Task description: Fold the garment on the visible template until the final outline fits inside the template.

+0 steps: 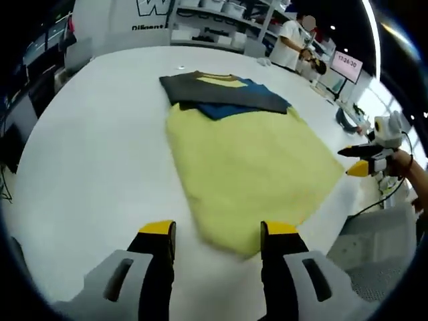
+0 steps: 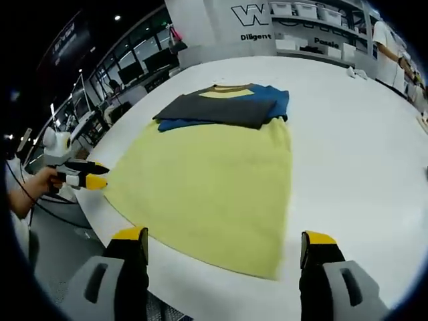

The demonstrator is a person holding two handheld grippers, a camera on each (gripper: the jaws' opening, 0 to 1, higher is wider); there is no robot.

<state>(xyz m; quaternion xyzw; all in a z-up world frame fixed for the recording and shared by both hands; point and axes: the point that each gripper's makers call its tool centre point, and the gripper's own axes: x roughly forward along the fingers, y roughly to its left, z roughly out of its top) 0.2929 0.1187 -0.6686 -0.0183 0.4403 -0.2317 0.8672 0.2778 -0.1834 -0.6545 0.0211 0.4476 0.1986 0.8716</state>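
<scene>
So the garment (image 1: pixel 247 167) is a yellow shirt with blue shoulders and a yellow collar, lying flat on the white table (image 1: pixel 100 147). The body is spread out smooth. Both sleeves are dark grey and already folded across the chest, so they form a dark band (image 1: pixel 227 93) over the blue part at the collar end. In the right gripper view you can see the same thing: yellow body (image 2: pixel 207 187) nearest the camera, grey band (image 2: pixel 214 110) and blue shoulders at the far end.

The hem end sits close to one table edge, and one hem corner almost reaches that edge in the right gripper view. I can't make out any template outline under the shirt.

The left gripper (image 1: pixel 217 231) has its jaws spread wide, holding nothing, yellow tips just at the shirt's near corner but I can't tell if they touch it. The right gripper (image 2: pixel 224 241) is also spread wide and empty, straddling the hem from just off the table edge.

Each gripper shows up in the other's view too, held in a hand (image 2: pixel 30 187) off the side of the table.

Background has shelves with white bins (image 1: pixel 221 10), and a person in a white top (image 1: pixel 291 40) standing past the far table corner.
</scene>
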